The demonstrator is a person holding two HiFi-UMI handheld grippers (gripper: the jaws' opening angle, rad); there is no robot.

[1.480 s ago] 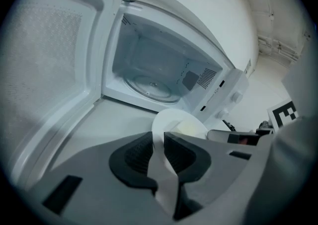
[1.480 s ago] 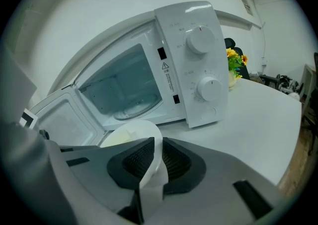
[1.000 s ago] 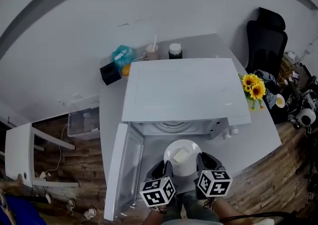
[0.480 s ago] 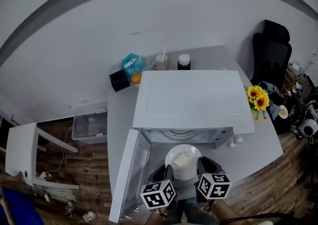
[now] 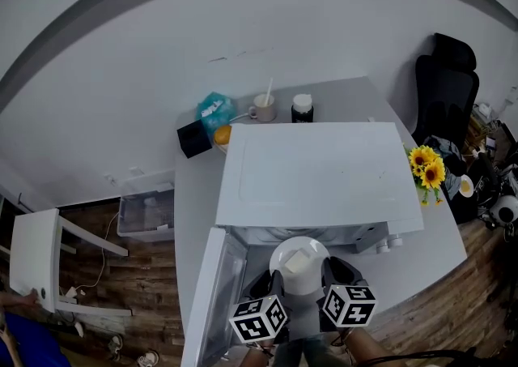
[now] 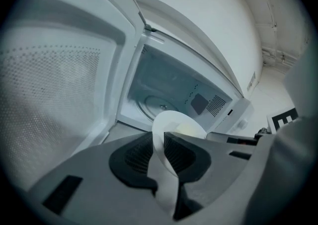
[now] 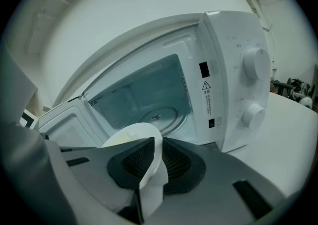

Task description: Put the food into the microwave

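A white plate (image 5: 296,267) with a pale yellow piece of food (image 5: 297,261) on it hangs just in front of the open white microwave (image 5: 320,175). My left gripper (image 5: 274,286) is shut on the plate's left rim (image 6: 160,142), and my right gripper (image 5: 327,280) is shut on its right rim (image 7: 155,162). The microwave door (image 5: 209,300) stands swung out to the left. Inside the cavity the glass turntable (image 7: 160,116) lies bare. Both gripper views look past the plate into the cavity.
Two control knobs (image 7: 256,63) sit on the microwave's right panel. Behind the microwave on the grey table (image 5: 190,195) stand a mug (image 5: 263,106), a dark jar (image 5: 302,107), a teal packet (image 5: 214,110) and a black box (image 5: 194,140). Sunflowers (image 5: 429,166) stand at the right.
Both grippers have carried the plate forward toward the microwave opening. In the head view its far rim now meets the edge of the microwave's top. The grip on the plate is unchanged.
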